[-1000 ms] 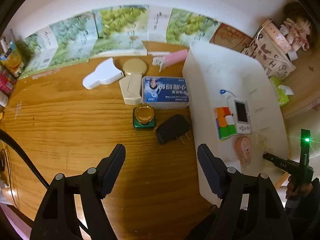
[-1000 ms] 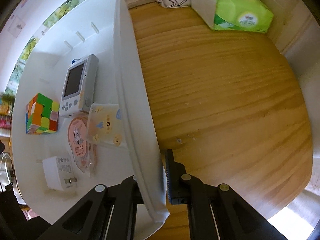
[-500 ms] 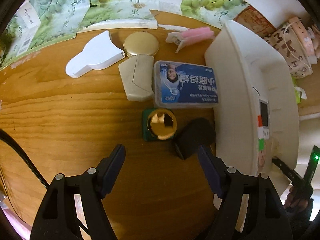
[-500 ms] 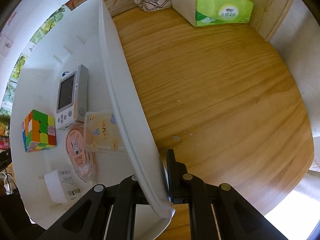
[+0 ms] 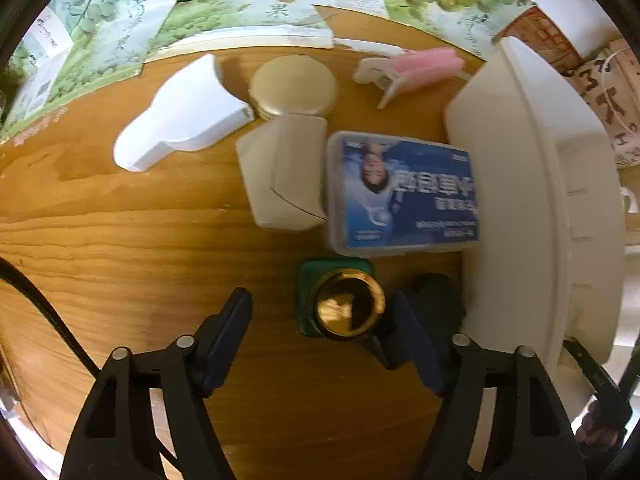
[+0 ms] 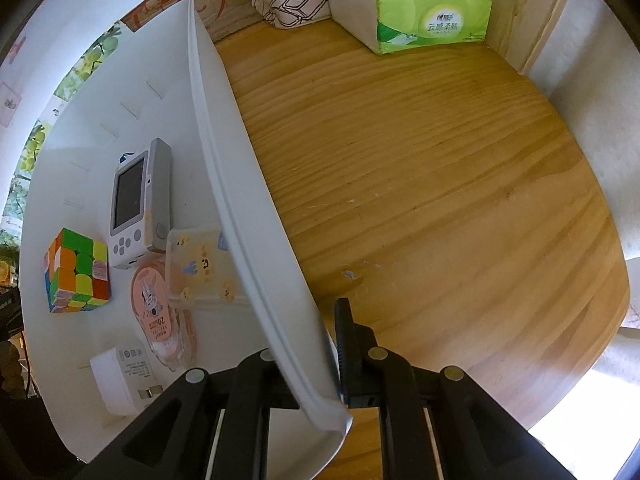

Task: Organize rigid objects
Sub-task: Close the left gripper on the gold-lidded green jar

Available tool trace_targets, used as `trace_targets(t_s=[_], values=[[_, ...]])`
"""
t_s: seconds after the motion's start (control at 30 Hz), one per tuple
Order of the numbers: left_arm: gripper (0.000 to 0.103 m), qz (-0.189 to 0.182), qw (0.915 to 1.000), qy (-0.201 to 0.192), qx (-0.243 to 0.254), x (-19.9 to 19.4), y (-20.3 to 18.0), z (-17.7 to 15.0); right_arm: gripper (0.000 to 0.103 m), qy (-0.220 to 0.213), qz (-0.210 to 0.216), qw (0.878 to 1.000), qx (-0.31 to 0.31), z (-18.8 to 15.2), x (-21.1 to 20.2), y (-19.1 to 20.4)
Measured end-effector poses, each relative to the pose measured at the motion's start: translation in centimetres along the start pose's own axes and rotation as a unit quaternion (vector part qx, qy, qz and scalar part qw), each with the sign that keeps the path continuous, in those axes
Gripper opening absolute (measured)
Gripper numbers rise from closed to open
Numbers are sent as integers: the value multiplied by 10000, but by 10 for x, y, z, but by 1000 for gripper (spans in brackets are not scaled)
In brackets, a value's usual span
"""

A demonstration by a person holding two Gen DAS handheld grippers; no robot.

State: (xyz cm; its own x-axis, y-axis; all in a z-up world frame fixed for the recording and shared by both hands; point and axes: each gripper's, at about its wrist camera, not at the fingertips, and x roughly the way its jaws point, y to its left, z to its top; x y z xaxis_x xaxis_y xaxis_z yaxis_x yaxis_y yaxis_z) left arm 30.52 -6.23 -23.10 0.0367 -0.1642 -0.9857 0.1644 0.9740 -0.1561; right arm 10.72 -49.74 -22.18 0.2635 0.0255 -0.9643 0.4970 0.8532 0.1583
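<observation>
Left wrist view: left hand-held gripper (image 5: 320, 336) hanging part-open over green jar with gold lid (image 5: 340, 308), jaws just been closing, nothing pressed yet.

Jar standing between the fingers, nearer the right one, with black plug adapter (image 5: 436, 300) just beside and partly hidden behind that finger; blue-labelled case (image 5: 404, 192) and beige flip case (image 5: 286, 176) farther toward the bench's back edge. Right hand-held gripper (image 6: 316, 360) nearly shut, clamped on near rim of white bin (image 6: 224, 184), probably steadying it for the drop. Cube, handheld console, correction tape and white charger already inside.
</observation>
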Motion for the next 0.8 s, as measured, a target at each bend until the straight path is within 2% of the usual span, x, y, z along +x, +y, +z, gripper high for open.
trace_targets(t_s=[0.07, 0.3, 0.8], values=[[63, -10, 10000, 55, -60, 3, 2, 3, 12, 19, 19, 10000, 11, 0, 0, 0], [45, -94, 9999, 49, -39, 4, 0, 7, 11, 119, -4, 9999, -21, 8, 3, 2], [45, -71, 9988, 60, -482, -5, 9, -12, 11, 343, -97, 9985, -410, 24, 8, 18]])
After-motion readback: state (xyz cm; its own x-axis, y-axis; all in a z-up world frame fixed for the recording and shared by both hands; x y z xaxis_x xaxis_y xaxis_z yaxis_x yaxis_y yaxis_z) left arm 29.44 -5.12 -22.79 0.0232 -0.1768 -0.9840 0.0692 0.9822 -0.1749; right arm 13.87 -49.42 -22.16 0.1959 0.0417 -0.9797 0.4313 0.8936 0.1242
